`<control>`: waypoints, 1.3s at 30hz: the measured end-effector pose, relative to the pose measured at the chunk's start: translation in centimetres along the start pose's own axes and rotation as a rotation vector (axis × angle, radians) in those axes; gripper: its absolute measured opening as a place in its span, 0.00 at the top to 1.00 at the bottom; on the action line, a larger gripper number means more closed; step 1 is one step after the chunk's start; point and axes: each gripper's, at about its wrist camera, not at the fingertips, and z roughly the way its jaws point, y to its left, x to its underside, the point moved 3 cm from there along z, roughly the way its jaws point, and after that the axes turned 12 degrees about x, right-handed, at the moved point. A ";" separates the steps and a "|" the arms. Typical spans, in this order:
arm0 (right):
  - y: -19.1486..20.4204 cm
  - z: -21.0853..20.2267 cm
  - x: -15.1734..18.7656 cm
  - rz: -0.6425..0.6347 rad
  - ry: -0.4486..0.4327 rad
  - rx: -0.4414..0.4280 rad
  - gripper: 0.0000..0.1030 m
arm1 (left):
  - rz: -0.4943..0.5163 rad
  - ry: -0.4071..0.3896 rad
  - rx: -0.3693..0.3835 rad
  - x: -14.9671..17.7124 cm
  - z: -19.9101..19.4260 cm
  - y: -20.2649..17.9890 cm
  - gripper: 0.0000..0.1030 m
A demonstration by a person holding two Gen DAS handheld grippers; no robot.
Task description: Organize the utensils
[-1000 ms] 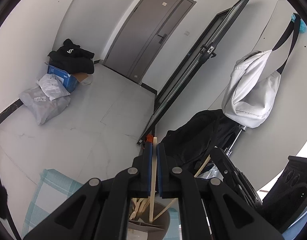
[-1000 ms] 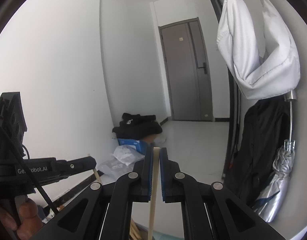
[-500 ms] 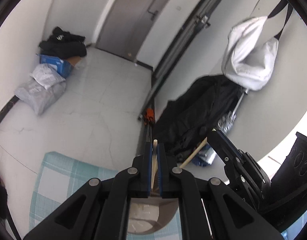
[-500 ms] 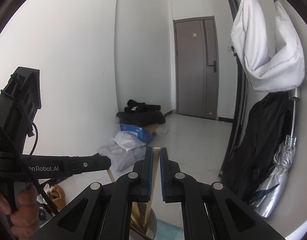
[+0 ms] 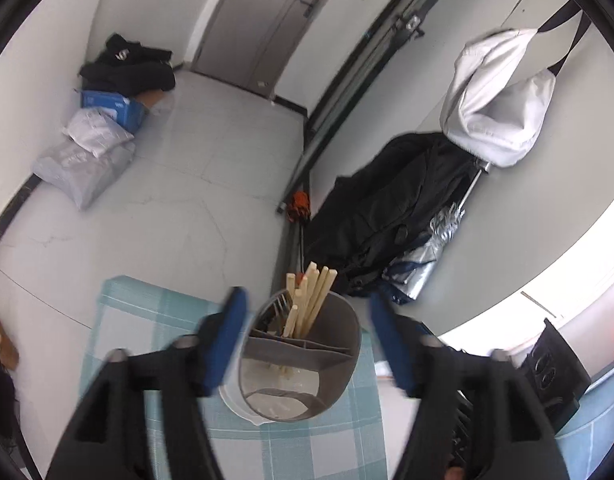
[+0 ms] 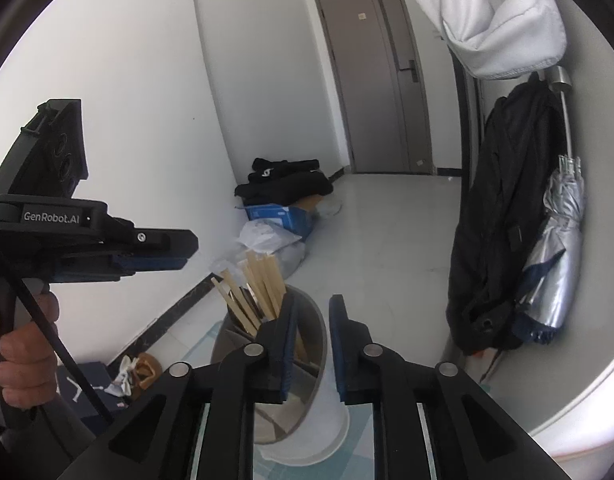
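A grey utensil holder (image 5: pixel 307 364) with inner dividers stands on a teal checked cloth (image 5: pixel 155 320). Several wooden chopsticks (image 5: pixel 311 300) stand in its far compartment. My left gripper (image 5: pixel 307 312) is wide open and empty, its blue pads on either side of the holder. In the right wrist view the holder (image 6: pixel 307 344) and chopsticks (image 6: pixel 255 292) sit just ahead. My right gripper (image 6: pixel 313 320) is open and empty above the holder's rim. The left gripper (image 6: pixel 155 256) shows there at the left, held by a hand.
Bags and a blue box (image 5: pixel 107 108) lie on the floor by the far wall. A black coat (image 5: pixel 391 208), a silver umbrella (image 6: pixel 559 264) and a white bag (image 5: pixel 495 100) hang at the right. A grey door (image 6: pixel 379 80) stands at the back.
Both grippers were shut on a chopstick each; both have opened and let them drop into the holder. The left gripper has tilted down over the holder.
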 end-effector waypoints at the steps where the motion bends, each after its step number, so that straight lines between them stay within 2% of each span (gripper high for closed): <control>1: -0.2 -0.6 0.1 0.011 0.004 0.000 0.70 | 0.006 -0.013 -0.009 0.0 -0.4 0.0 0.33; 3: -0.3 -1.7 0.2 0.024 0.010 0.007 0.69 | 0.019 -0.020 -0.051 0.2 -1.3 -0.5 0.33; 5: -0.2 -3.1 0.2 0.037 0.004 0.004 0.64 | 0.035 -0.034 -0.067 0.6 -2.3 -1.2 0.33; 10: 0.1 -6.4 0.3 0.096 -0.008 -0.021 0.39 | 0.115 -0.074 -0.113 1.5 -4.5 -2.8 0.30; 13: 0.5 -8.2 0.4 0.115 -0.021 -0.023 0.39 | 0.148 -0.106 -0.127 2.4 -6.4 -3.7 0.20; 17: 1.2 -11.2 0.6 0.095 -0.069 0.014 0.36 | 0.193 -0.143 -0.145 3.7 -8.3 -5.0 0.17; 23: 2.8 -15.1 1.2 0.080 -0.126 0.025 0.23 | 0.272 -0.220 -0.191 5.7 -10.5 -6.2 0.04; 25: 3.4 -16.3 1.6 0.065 -0.147 0.012 0.15 | 0.292 -0.234 -0.200 6.5 -11.1 -6.3 0.02; 28: 4.1 -17.8 2.4 0.055 -0.183 0.011 0.10 | 0.308 -0.244 -0.211 7.5 -11.6 -6.1 0.01; 39: 5.3 -20.8 5.7 0.024 -0.249 0.115 0.00 | 0.307 -0.301 -0.230 10.9 -13.3 -4.7 0.01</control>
